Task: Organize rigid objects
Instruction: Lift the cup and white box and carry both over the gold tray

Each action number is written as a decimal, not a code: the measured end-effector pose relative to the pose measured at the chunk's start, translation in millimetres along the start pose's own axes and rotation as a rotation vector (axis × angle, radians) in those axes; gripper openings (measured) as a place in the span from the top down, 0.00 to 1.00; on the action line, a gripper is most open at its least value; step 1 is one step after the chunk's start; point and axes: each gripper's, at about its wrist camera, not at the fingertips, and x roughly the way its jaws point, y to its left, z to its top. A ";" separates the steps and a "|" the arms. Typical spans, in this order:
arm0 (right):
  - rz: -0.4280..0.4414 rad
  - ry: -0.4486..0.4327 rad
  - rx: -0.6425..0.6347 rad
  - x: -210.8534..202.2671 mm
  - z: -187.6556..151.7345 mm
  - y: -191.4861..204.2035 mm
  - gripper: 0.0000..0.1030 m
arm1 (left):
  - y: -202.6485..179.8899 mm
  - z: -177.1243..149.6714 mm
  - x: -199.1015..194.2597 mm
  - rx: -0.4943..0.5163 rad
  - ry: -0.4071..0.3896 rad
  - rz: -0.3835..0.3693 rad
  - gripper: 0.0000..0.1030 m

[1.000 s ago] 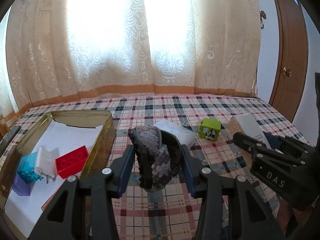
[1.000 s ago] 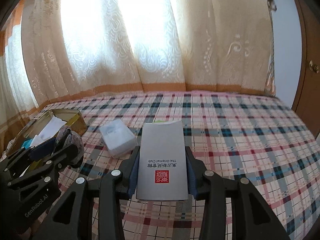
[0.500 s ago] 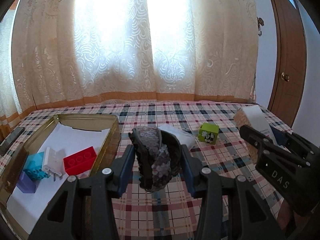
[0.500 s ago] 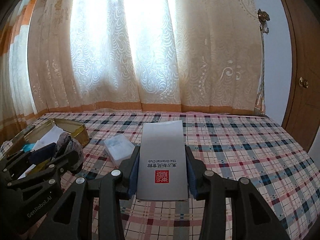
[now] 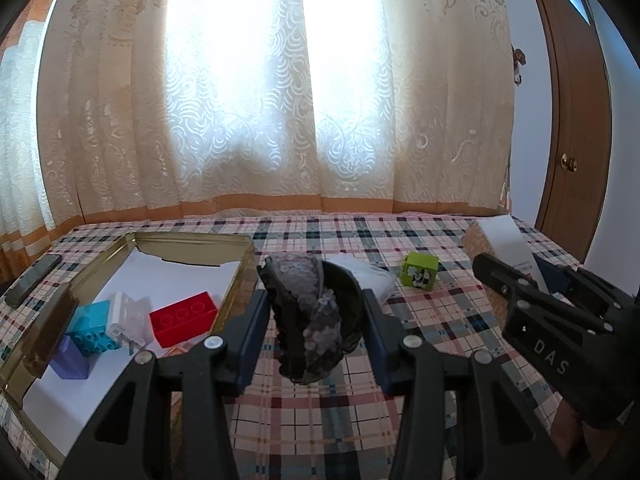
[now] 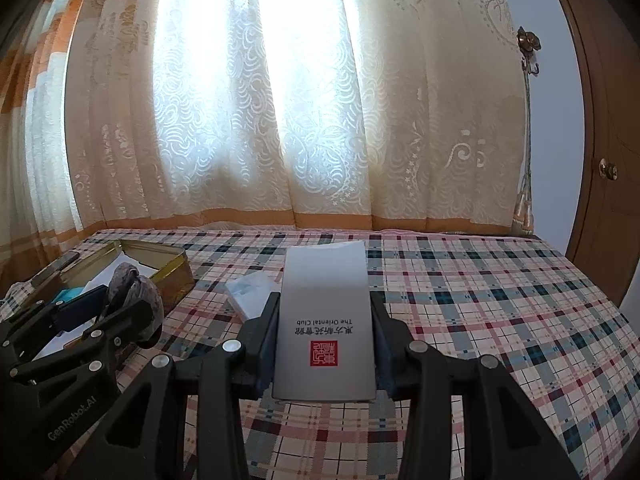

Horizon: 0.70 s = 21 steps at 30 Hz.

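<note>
Both loads lifted since a second ago — your left gripper (image 5: 314,320) clamps the sequined headband (image 5: 310,312), right gripper (image 6: 324,332) clamps the grey box (image 6: 325,320). Gold tin (image 5: 192,240) sits left (bricks inside) — drop there.

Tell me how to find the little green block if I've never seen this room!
Look at the checked cloth spread in front of the bright curtains, then to the right of the gold tin holding the red, blue and purple bricks. The green cube sits alone on the cloth beyond a flat white packet. It is the only lime-green thing, with a black-and-white cartoon picture on its side.
</note>
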 end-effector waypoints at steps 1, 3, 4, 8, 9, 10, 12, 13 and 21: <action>0.001 -0.002 0.000 -0.6 -0.2 0.7 0.57 | 0.8 -0.4 -1.2 0.000 -0.003 0.001 0.56; 0.002 -0.008 0.002 -2.2 -0.6 1.3 0.57 | 1.8 -0.8 -2.8 -0.001 -0.006 0.003 0.56; 0.004 -0.011 0.004 -3.2 -0.7 1.3 0.57 | 2.6 -1.1 -3.9 -0.003 -0.009 0.005 0.56; 0.013 -0.017 0.005 -6.4 -1.2 3.6 0.57 | 5.7 -2.7 -7.1 -0.008 -0.017 0.008 0.56; 0.013 -0.018 0.003 -7.0 -1.2 4.6 0.57 | 6.6 -2.9 -8.3 -0.010 -0.019 0.009 0.56; 0.014 -0.020 0.001 -7.7 -1.5 5.4 0.57 | 7.3 -3.3 -9.6 -0.013 -0.021 0.011 0.56; 0.020 -0.021 0.001 -8.4 -1.8 6.7 0.57 | 8.8 -3.8 -11.3 -0.016 -0.024 0.012 0.56; 0.022 -0.022 0.001 -9.0 -1.9 7.6 0.57 | 9.7 -4.2 -12.5 -0.018 -0.027 0.013 0.56; 0.037 -0.033 -0.009 -14.8 -3.8 16.9 0.57 | 15.2 -6.1 -20.4 -0.019 -0.047 0.021 0.56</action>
